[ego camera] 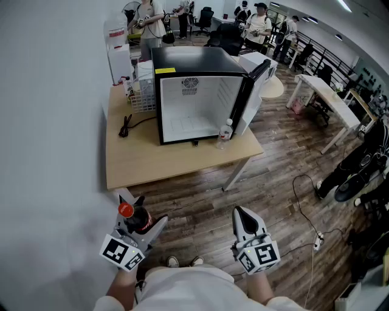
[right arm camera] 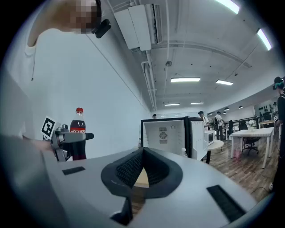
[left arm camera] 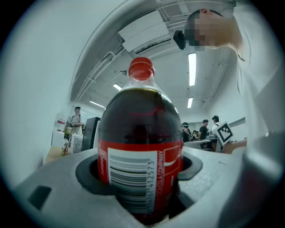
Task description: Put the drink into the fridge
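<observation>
The left tongs (ego camera: 143,209) grip the bottle (ego camera: 137,221) upright at lower left; the right tongs (ego camera: 242,214) are closed and empty. The open fridge (ego camera: 196,108) sits on the table (ego camera: 152,163), well apart at upper centre, its opening facing the bottle.

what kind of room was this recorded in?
Probably an open-plan office or lab: white desks and office chairs, fluorescent ceiling lights, several people standing at the back. An open mini fridge sits on a wooden table by the wall.

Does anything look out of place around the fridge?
Only a small clear bottle standing upright on the table at the front right corner of the open fridge, beside its door. Nothing looks spilled or damaged.
</observation>
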The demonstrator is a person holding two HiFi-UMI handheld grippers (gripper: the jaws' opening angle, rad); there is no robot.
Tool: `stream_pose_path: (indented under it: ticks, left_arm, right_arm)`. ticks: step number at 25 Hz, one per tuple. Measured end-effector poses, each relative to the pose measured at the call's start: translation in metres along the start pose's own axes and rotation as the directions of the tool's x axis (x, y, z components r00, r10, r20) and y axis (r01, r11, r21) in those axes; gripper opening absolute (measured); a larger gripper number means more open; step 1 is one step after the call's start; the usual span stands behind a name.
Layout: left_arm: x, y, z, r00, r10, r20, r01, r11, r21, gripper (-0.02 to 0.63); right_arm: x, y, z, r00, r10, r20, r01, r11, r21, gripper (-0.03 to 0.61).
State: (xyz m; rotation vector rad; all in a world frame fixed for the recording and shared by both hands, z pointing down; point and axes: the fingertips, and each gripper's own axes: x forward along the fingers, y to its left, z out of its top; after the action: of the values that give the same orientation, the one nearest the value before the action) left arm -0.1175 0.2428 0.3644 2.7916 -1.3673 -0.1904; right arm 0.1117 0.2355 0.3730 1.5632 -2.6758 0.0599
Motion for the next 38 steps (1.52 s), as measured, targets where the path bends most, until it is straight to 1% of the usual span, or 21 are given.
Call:
stream_pose_path:
  ticks: [10, 14, 21, 25, 28, 33, 38]
  left_arm:
    - [0.004, -0.015, -0.003, 1.0, 0.013, -0.004, -0.013, 1.0, -0.009, 0.341]
    - [0.006, -0.025, -0.004, 1.0, 0.023, -0.002, -0.023, 1.0, -0.014, 0.339]
    - [0.02, -0.035, -0.006, 0.999, 0.039, -0.004, -0.039, 0.999, -0.035, 0.339]
    - [0.03, -0.045, -0.009, 0.999, 0.038, -0.019, -0.038, 0.999, 0.002, 0.339]
    - [0.037, -0.048, -0.012, 0.999, 0.034, -0.03, -0.034, 0.999, 0.004, 0.339]
    - [0.056, -0.037, -0.023, 0.998, 0.032, -0.051, -0.033, 0.999, -0.009, 0.337]
    - [0.084, -0.003, -0.029, 0.999, 0.011, -0.05, -0.013, 0.999, -0.037, 0.337]
  right_arm:
    - [-0.008, -0.008, -0.001, 1.0, 0.028, 0.006, -0.028, 1.0, 0.004, 0.0]
    - [-0.018, -0.012, 0.002, 0.996, 0.08, 0.043, -0.084, 0.994, 0.077, 0.0]
    - [-0.036, -0.04, -0.003, 0.998, 0.049, 0.05, -0.053, 0.994, 0.091, 0.002]
    - [-0.052, -0.054, -0.01, 0.997, 0.046, 0.06, -0.053, 0.991, 0.122, 0.002]
    - [-0.055, -0.064, -0.017, 0.998, 0.038, 0.053, -0.045, 0.989, 0.138, 0.0]
    - [-0.037, -0.079, -0.023, 0.999, 0.037, 0.019, -0.039, 0.989, 0.14, 0.0]
    - [0.006, -0.086, -0.019, 1.0, 0.031, -0.002, -0.03, 0.992, 0.12, 0.002]
